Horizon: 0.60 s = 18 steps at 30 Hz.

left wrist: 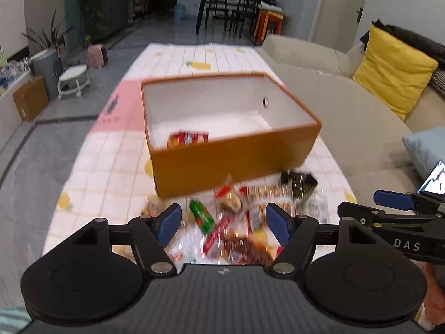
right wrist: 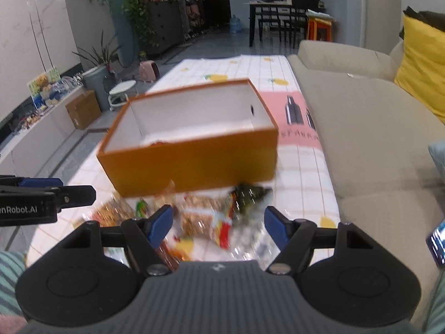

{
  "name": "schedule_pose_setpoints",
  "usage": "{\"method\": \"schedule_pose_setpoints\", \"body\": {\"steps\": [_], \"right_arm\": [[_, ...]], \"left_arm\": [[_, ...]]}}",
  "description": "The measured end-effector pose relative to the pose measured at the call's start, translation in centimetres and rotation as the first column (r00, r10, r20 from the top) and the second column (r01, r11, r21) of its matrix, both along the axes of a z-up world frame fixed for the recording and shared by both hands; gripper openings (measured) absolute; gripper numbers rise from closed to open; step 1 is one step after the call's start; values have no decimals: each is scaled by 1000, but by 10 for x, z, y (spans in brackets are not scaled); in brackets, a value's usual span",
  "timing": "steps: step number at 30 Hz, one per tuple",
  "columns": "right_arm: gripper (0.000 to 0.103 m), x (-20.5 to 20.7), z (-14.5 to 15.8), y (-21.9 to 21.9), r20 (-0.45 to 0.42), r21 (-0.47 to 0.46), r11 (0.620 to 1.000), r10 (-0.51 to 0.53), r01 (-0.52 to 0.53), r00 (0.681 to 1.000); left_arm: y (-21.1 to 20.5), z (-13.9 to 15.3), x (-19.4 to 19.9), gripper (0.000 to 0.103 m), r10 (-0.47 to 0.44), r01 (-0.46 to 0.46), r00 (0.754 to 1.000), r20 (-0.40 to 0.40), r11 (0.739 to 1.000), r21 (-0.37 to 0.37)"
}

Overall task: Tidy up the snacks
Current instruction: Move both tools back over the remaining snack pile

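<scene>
An orange cardboard box (left wrist: pixel 236 158) (right wrist: pixel 192 161) with a white inside stands open on the checked tablecloth. A red snack packet (left wrist: pixel 187 138) lies in its near left corner. A blurred heap of wrapped snacks (left wrist: pixel 230 222) (right wrist: pixel 211 222) lies on the cloth in front of the box, with a green packet (left wrist: pixel 201 215) and a dark foil bag (left wrist: pixel 299 185) (right wrist: pixel 249 194) among them. My left gripper (left wrist: pixel 224 224) hovers open over the heap, nothing between its blue pads. My right gripper (right wrist: pixel 218 226) is open over the same heap, empty too. Each gripper shows at the other view's edge.
A beige sofa (left wrist: pixel 347 105) with a yellow cushion (left wrist: pixel 392 69) runs along the table's right side. A phone screen (left wrist: pixel 434 178) glows at the right. On the floor to the left stand a small white stool (left wrist: pixel 73 80) and a brown carton (left wrist: pixel 29 101).
</scene>
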State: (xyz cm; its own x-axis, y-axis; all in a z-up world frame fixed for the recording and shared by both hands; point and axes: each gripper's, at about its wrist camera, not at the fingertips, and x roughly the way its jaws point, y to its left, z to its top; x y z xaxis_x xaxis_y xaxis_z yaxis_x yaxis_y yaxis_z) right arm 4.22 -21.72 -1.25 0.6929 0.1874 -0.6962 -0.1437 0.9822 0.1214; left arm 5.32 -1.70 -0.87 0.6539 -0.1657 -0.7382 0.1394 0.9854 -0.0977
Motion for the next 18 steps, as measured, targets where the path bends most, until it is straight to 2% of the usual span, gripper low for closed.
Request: {"method": "schedule_pose_setpoints", "body": {"steps": [6, 11, 14, 16, 18], "right_arm": [[70, -3, -28, -6, -56, -11, 1000, -21, 21, 998], [69, 2, -35, -1, -53, -28, 1000, -16, 14, 998], [68, 6, -43, 1, -92, -29, 1000, -2, -1, 996], [65, 8, -48, 3, -118, -16, 1000, 16, -18, 993], [60, 10, -53, 8, -135, -20, 999, 44, -47, 990]], "left_arm": [[4, -25, -4, 81, 13, -16, 995, -101, 1000, -25], [7, -36, 2, 81, 39, -46, 988, -148, 998, -46], [7, -48, 6, 80, 43, -56, 980, -193, 997, -62], [5, -57, 9, 80, 40, -54, 973, -229, 997, -55], [5, -66, 12, 79, 64, -70, 961, -268, 997, -16]]}}
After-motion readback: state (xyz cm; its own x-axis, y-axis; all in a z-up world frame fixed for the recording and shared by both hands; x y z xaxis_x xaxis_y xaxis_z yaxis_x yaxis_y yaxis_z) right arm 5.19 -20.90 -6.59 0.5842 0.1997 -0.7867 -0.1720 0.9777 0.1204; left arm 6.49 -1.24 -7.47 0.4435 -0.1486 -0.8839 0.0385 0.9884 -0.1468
